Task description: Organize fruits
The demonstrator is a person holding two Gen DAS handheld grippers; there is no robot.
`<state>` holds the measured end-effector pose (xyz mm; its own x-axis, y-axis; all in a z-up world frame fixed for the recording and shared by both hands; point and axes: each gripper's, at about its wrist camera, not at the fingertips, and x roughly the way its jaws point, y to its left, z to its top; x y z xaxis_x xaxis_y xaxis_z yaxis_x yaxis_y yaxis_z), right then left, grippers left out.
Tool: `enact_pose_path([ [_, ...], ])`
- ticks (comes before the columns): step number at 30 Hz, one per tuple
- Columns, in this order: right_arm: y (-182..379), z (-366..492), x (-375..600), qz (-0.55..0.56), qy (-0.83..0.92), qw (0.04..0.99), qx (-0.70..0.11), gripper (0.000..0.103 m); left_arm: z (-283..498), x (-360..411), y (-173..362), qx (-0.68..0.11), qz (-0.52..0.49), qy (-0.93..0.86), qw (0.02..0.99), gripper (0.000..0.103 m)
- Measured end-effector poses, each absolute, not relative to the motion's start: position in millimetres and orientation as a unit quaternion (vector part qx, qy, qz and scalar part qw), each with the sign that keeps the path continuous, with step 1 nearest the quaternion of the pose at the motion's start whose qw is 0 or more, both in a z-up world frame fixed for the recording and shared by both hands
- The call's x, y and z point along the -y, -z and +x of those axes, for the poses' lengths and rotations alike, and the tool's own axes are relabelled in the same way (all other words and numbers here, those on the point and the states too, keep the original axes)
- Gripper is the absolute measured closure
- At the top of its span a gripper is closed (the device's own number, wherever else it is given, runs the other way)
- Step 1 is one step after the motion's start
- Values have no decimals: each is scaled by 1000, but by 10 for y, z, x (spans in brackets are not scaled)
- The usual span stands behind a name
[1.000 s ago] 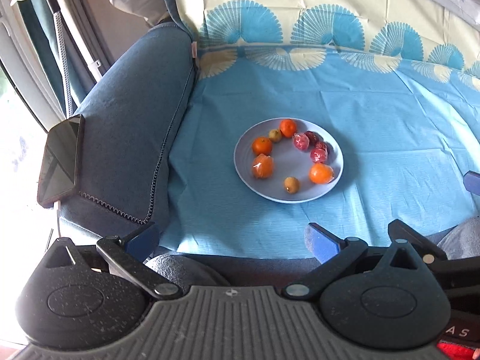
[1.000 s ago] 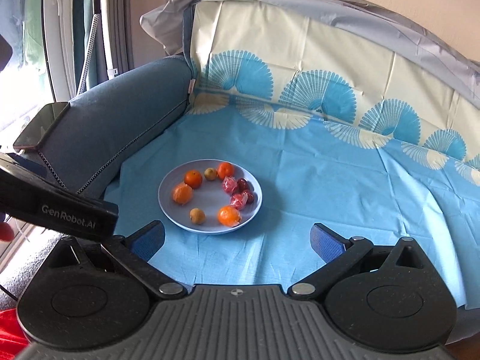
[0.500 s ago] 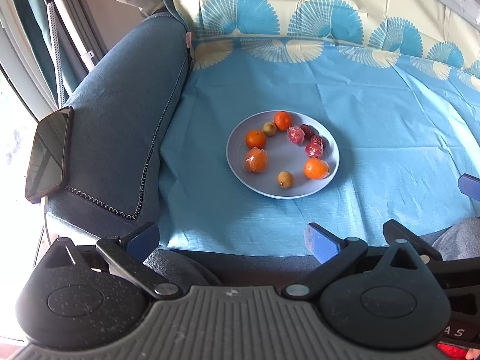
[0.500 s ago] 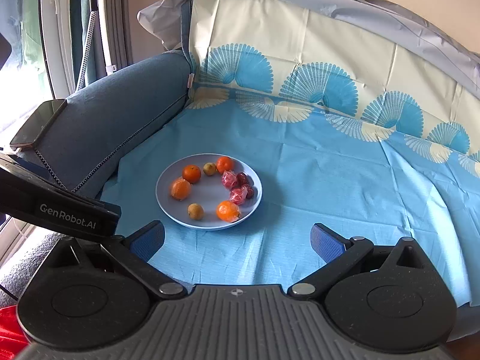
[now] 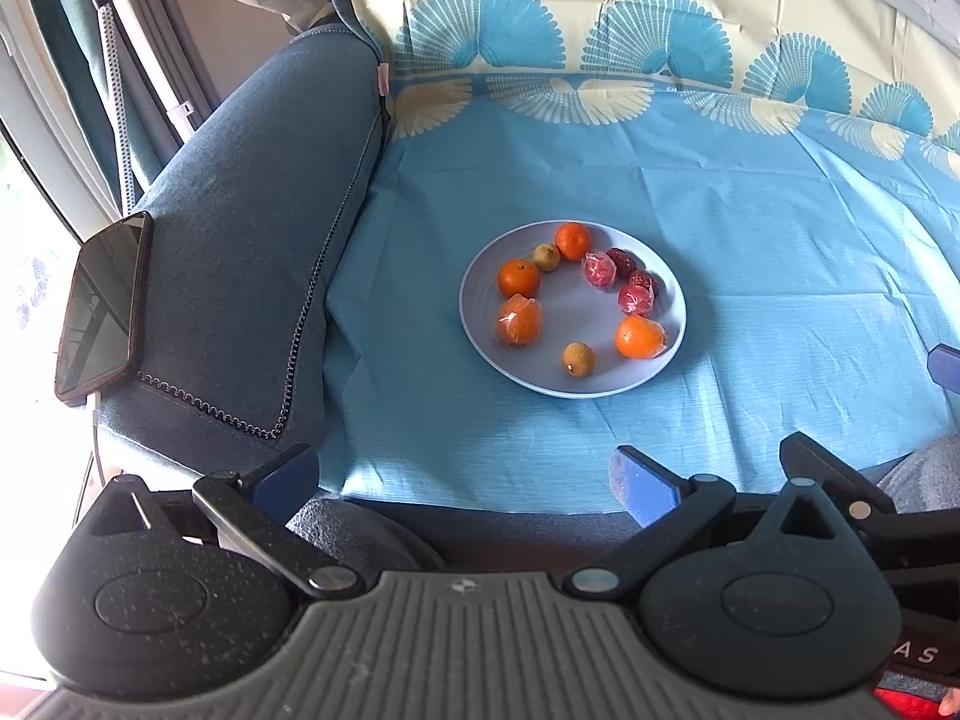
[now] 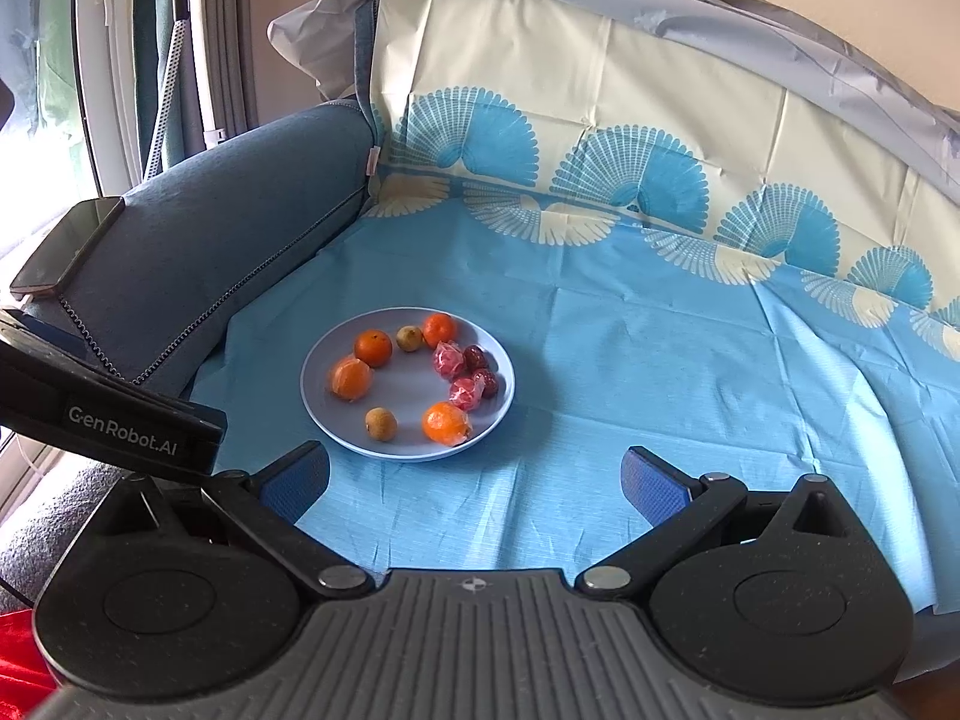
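Note:
A pale blue plate (image 5: 480,324) (image 6: 318,396) sits on a blue cloth over a sofa seat. On it lie several oranges, some in clear wrap (image 5: 519,319) (image 6: 445,422), two small brown fruits (image 5: 578,358) (image 6: 381,422), plastic-wrapped red fruits (image 5: 635,299) (image 6: 449,359) and dark red dates (image 5: 622,260). My left gripper (image 5: 462,480) is open and empty, well short of the plate. My right gripper (image 6: 474,483) is open and empty, just short of the plate's near rim.
A dark blue sofa armrest (image 5: 240,252) (image 6: 198,246) rises left of the plate, with a black phone (image 5: 102,306) (image 6: 66,243) lying on it. The patterned cloth climbs the sofa back (image 6: 600,138). The left gripper's body (image 6: 108,420) shows at the right view's left edge.
Both cameras have shifted slightly relative to the plate; both grippers stay open and empty. The fruits have not moved.

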<state>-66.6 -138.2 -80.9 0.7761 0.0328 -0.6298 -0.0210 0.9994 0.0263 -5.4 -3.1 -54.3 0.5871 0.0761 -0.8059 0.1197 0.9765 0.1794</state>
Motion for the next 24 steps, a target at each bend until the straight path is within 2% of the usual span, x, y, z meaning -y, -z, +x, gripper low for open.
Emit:
enact_pose_path([
  [24, 792, -662, 1375, 7, -14, 943, -333, 1, -45, 22, 525, -454, 110, 10, 884, 0],
])
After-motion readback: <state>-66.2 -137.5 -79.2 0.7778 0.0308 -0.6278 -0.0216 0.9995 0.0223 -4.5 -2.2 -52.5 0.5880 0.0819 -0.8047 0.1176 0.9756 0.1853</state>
